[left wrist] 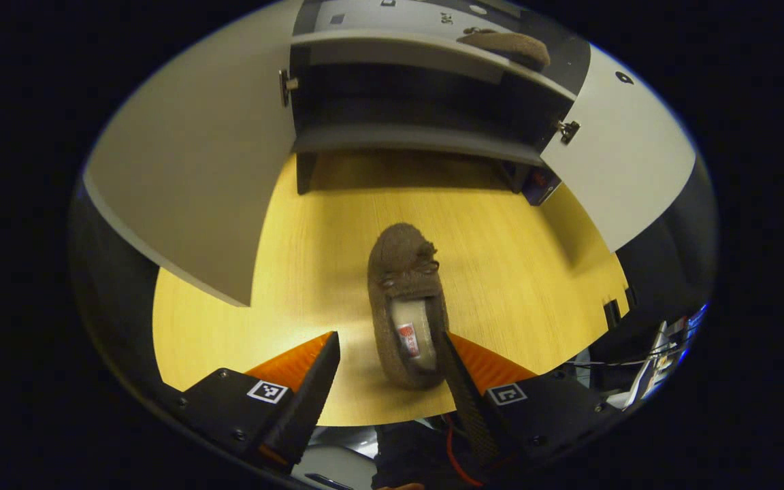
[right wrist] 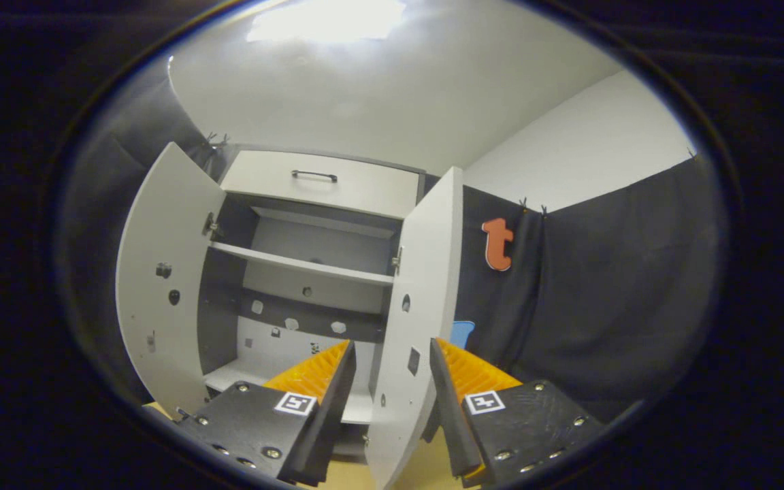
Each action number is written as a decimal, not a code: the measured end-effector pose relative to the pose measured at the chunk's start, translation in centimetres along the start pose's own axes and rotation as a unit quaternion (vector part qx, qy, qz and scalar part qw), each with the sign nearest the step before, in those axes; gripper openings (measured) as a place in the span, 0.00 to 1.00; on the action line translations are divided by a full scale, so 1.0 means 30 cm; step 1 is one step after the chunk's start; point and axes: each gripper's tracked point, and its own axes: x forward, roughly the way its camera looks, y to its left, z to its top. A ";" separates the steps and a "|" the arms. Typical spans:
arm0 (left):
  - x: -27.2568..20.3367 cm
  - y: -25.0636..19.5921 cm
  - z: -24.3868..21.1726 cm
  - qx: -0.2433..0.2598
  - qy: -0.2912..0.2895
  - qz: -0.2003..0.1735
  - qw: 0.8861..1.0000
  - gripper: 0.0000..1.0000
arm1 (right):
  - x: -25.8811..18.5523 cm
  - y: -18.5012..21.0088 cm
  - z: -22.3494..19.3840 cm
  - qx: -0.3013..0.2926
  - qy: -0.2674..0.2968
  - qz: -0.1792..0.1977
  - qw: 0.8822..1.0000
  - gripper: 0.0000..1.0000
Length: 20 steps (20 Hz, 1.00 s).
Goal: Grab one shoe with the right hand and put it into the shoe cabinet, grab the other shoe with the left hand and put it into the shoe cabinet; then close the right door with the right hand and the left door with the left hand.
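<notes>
Left gripper (left wrist: 386, 357) spread wide over the floor (left wrist: 521, 272), jaws apart, gripping nothing. Shoe (left wrist: 407, 306) lying between them, heel nearest, toe toward the cabinet (left wrist: 426, 136); long axis straight ahead, right finger (left wrist: 460, 381) touching or nearly touching its side. Other shoe (left wrist: 506, 46) already on the shelf edge. Right gripper (right wrist: 390, 381) also released, its jaws straddling the right door (right wrist: 419, 286) edge.
</notes>
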 end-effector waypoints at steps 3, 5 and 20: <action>0.107 0.022 -0.024 -0.011 0.024 -0.006 1.000 0.86 | -0.026 -0.074 -0.026 -0.021 0.010 -0.033 0.999 0.67; 0.162 0.029 -0.037 -0.026 0.044 -0.011 0.999 0.89 | -0.040 -0.114 -0.028 -0.031 0.011 -0.055 0.998 0.67; 0.279 0.041 -0.080 -0.068 0.105 -0.012 0.992 0.07 | -0.064 -0.234 -0.090 -0.030 0.035 -0.123 0.991 0.67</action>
